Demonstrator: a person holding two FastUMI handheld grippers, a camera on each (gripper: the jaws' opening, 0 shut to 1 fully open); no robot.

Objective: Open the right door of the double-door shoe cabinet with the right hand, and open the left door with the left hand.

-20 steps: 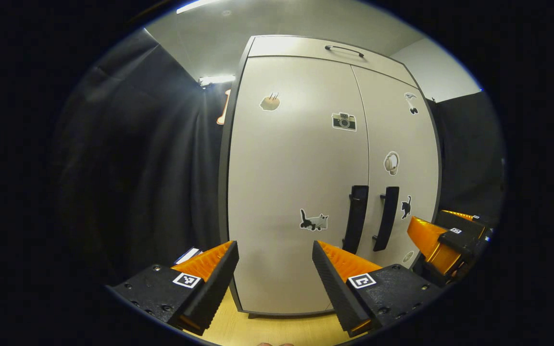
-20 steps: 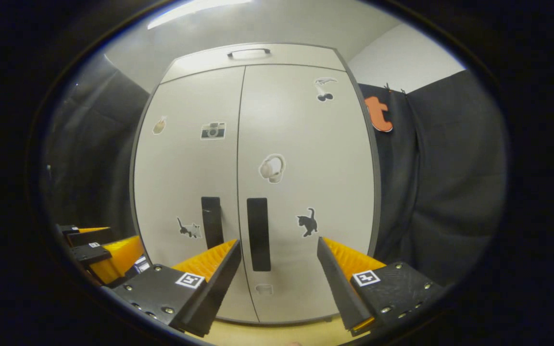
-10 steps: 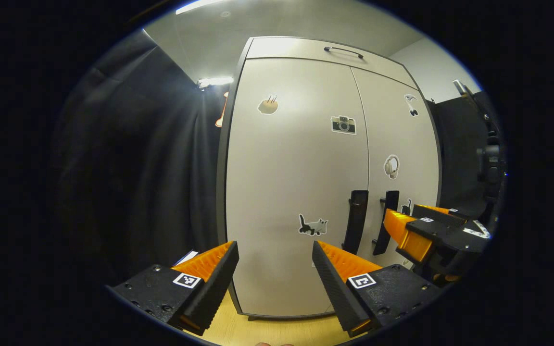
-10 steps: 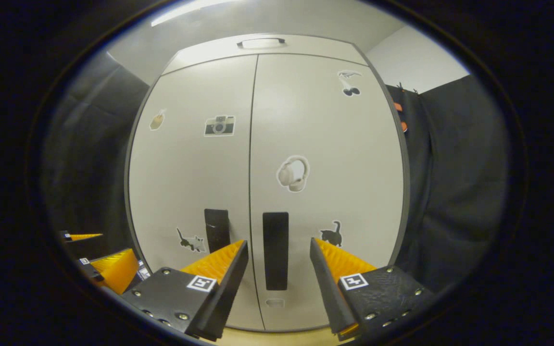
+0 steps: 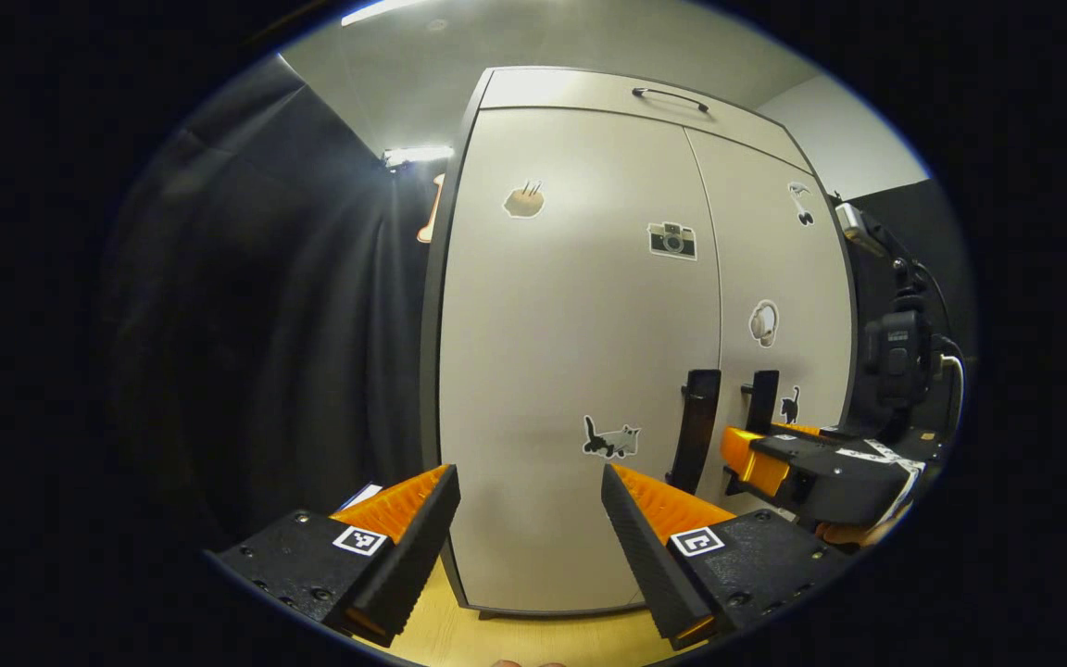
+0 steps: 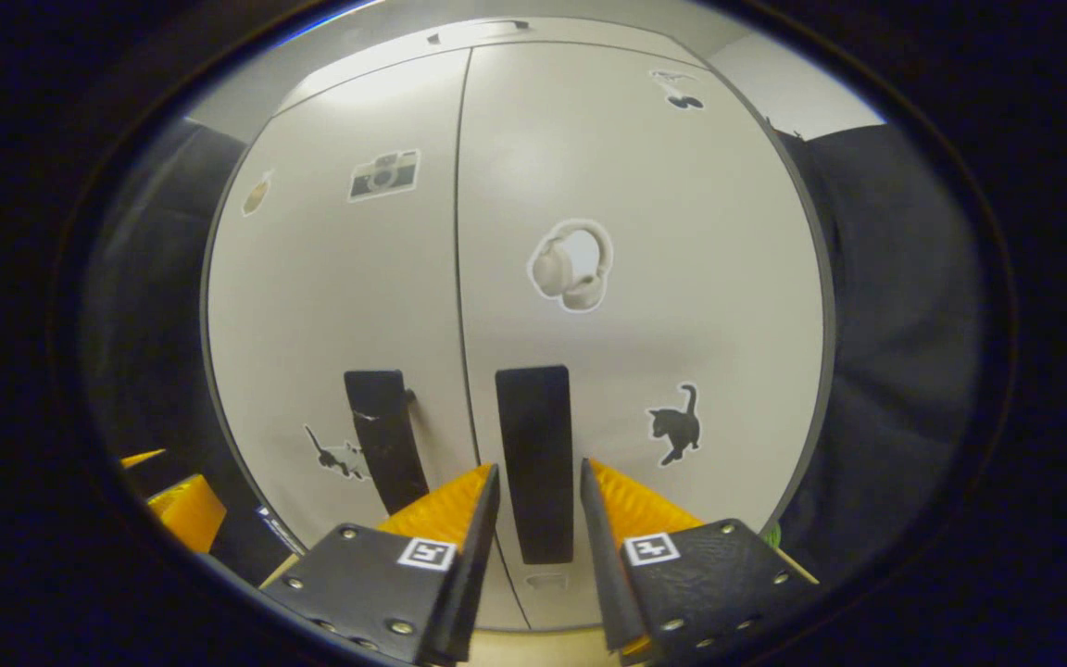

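Right gripper (image 6: 538, 482) straddles the right door handle (image 6: 535, 435), fingers apart, contact unclear. Left gripper (image 5: 529, 486), open, hangs left of that handle.

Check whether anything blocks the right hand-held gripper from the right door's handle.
Nothing visible does. The right hand-held gripper is open with the right door handle lined up in the gap between its fingers. Whether the fingers touch it yet is unclear. Both doors look shut.
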